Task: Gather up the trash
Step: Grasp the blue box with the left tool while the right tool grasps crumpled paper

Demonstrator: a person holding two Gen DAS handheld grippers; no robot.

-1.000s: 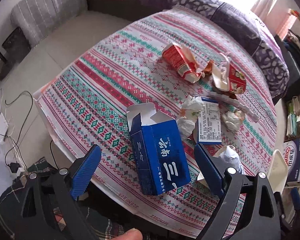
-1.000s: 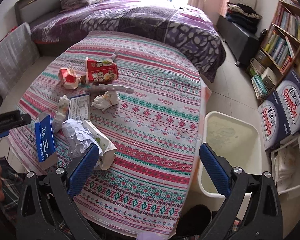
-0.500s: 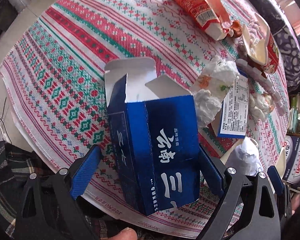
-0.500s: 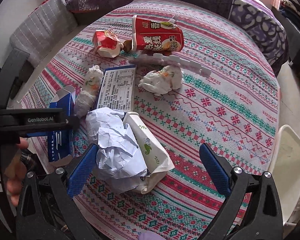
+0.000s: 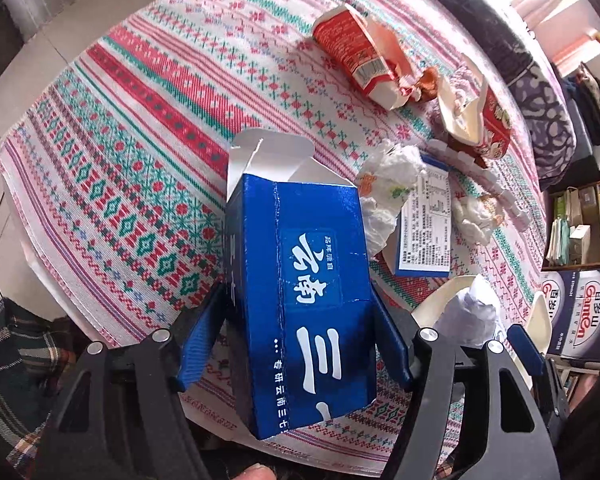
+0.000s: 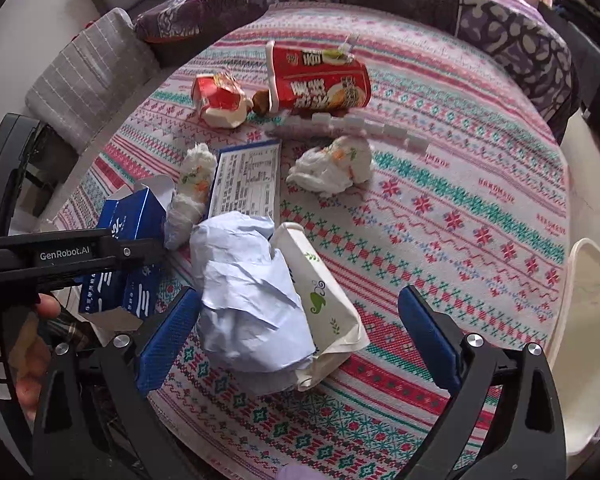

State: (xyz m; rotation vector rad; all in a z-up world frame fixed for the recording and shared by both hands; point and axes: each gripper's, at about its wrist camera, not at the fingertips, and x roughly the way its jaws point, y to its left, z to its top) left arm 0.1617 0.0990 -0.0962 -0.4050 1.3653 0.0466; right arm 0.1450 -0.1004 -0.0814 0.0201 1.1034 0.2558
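Left tool (image 5: 296,344) steeply downward, jaws closing around blue carton (image 5: 304,280); right tool (image 6: 298,338) open

You have 1 open blue carton (image 5: 308,292) at the table's near-left edge, crumpled white paper (image 6: 248,292) in a paper cup (image 6: 324,300) beside it, 2 red cartons (image 6: 318,82) toward the far edge.

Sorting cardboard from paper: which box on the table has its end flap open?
The blue box between the closing left gripper's fingers; its white flap sticks up.
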